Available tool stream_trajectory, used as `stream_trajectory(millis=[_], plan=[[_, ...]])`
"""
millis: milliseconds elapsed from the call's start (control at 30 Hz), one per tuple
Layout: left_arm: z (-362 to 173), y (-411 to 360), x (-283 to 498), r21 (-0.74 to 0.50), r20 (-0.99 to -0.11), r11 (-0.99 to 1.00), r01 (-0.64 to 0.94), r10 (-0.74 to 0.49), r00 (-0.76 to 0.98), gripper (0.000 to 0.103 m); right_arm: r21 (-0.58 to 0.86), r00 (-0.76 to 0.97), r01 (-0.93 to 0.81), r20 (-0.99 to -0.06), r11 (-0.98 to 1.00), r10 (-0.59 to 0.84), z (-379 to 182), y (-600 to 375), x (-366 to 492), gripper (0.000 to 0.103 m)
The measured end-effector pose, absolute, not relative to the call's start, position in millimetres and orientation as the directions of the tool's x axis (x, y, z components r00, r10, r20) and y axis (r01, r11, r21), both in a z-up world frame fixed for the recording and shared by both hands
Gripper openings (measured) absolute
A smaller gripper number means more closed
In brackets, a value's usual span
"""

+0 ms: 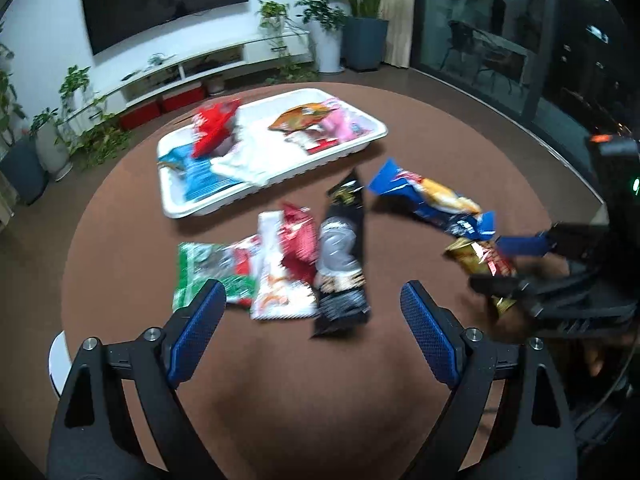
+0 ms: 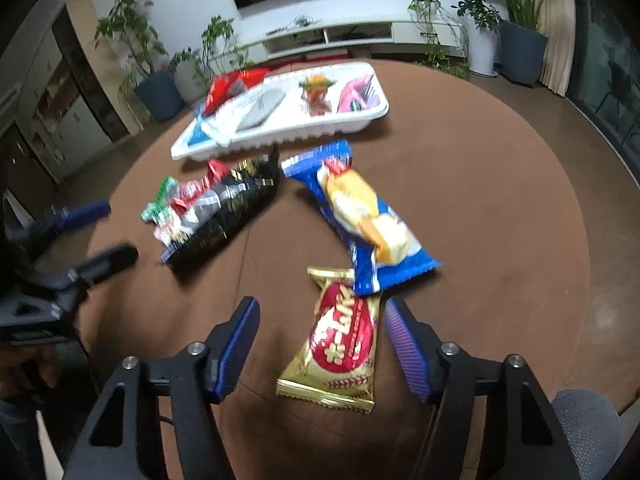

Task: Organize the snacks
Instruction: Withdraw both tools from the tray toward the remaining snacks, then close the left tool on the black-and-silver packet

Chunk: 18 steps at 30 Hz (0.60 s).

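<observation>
1. The right gripper stands wide open with nothing in its grasp. Its blue pads straddle the gold-and-red packet, which lies flat on the round brown table. This looks like the setup for a pinch across the packet's narrow width.

2. The left gripper is likewise spread wide and empty. It hangs just short of a cluster of loose snacks, apparently waiting its turn or choosing a target.

3. Touching the gold packet's top edge lies one blue packet with a yellow picture. It slightly overlaps the gold one, so lifting the gold packet may drag it.

4. The cluster ahead of the left gripper holds four overlapping packets: one green packet, one white-and-orange packet, one red packet and one long black packet. That makes six snacks loose on the table.

5. Beyond them sits one white tray, the likely destination. It already holds sorted packets: a red, a blue-and-white, a white, an orange and a pink one are visible. Blur makes the tray count uncertain, perhaps five or six.

6. The tray's near rim faces the loose snacks, which keeps each carry short.
</observation>
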<state>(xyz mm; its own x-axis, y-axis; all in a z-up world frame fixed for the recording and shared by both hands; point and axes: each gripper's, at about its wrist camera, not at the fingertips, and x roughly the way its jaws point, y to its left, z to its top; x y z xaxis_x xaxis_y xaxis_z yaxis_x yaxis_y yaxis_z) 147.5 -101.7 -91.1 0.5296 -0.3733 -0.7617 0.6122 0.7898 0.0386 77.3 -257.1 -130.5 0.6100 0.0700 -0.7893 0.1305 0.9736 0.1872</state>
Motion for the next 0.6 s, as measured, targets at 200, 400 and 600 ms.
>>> stream_trajectory(millis=[200, 400, 600], plan=[[-100, -139, 167, 0.078, -0.813, 0.769, 0.634, -0.32, 0.487, 0.077, 0.178, 0.592, 0.145, -0.804, 0.973, 0.059, -139, -261, 73, 0.061], [-119, -167, 189, 0.122, -0.867, 0.766, 0.631, -0.228, 0.444, 0.057, 0.188, 0.594, 0.153, -0.802, 0.97, 0.061, -140, -266, 69, 0.06], [-132, -183, 202, 0.166, -0.892, 0.756, 0.633, -0.158, 0.423, 0.057, 0.205, 0.6, 0.149, -0.796, 0.967, 0.076, -140, -270, 67, 0.06]])
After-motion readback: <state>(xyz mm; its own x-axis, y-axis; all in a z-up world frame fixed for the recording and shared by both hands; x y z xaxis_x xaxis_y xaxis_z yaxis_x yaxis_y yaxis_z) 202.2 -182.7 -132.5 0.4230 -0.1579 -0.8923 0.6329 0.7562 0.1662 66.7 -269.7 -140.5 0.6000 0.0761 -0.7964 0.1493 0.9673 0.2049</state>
